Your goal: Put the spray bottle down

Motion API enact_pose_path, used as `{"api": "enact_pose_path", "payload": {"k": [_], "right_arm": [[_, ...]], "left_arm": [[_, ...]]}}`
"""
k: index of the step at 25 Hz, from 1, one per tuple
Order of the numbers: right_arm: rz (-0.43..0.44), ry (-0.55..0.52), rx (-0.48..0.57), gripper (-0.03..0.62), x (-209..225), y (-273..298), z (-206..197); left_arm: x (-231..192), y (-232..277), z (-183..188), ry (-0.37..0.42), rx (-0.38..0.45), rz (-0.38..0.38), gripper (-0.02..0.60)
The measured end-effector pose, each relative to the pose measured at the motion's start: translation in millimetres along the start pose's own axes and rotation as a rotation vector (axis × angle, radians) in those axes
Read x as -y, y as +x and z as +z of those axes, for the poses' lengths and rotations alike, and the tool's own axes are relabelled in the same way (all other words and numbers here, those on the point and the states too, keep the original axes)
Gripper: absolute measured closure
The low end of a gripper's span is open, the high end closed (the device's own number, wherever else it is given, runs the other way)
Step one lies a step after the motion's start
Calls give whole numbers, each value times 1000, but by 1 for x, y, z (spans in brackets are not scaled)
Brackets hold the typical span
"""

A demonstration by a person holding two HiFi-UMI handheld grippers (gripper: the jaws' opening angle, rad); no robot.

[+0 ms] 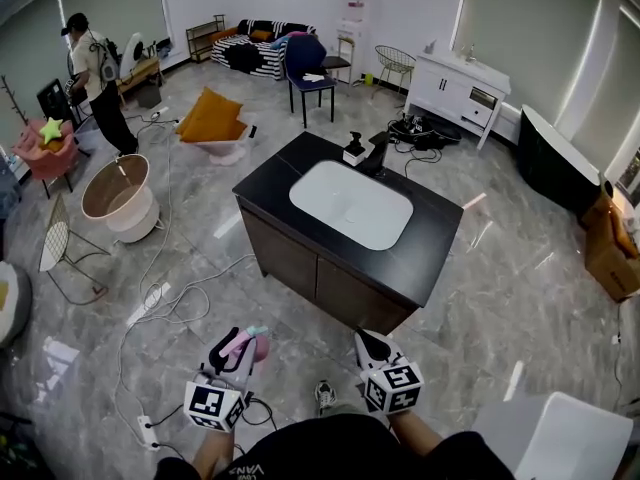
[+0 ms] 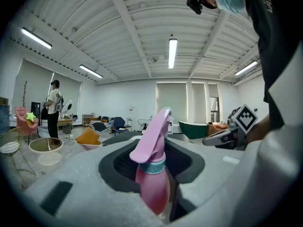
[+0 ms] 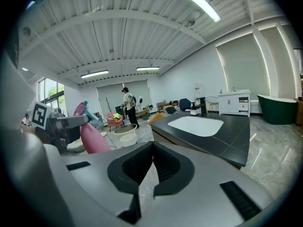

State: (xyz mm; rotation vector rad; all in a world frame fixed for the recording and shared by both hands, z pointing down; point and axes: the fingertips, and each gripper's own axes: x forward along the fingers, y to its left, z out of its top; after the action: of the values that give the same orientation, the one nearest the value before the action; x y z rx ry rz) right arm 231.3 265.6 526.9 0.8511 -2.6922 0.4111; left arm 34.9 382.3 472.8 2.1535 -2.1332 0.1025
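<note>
Clamping one pink spray bottle point(image 2: 152, 186): left hand-held gripper point(image 2: 154, 161); right hand-held gripper point(image 3: 152, 167) closed, empty.

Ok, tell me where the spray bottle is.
Lower left of the head view: the pink spray bottle sits gripped in the left gripper, short of the black sink counter.

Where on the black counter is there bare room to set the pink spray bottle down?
Widest bare patch: the counter's right end, between the white basin and the right edge. A narrower strip runs between basin and near front edge. Behind the basin it is crowded: the faucet and a small boxy item stand there.
</note>
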Motion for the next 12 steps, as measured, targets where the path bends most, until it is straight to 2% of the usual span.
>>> {"api": "enact_pose_path", "payload": {"k": [6,12], "right_arm": [[37,-15,-5,594,42,47,28],[62,-22,-13,594,69,87,39]], "left_arm": [[-12,60,11,4,12,37,439],[-28,92,4,-31,5,87,439]]}}
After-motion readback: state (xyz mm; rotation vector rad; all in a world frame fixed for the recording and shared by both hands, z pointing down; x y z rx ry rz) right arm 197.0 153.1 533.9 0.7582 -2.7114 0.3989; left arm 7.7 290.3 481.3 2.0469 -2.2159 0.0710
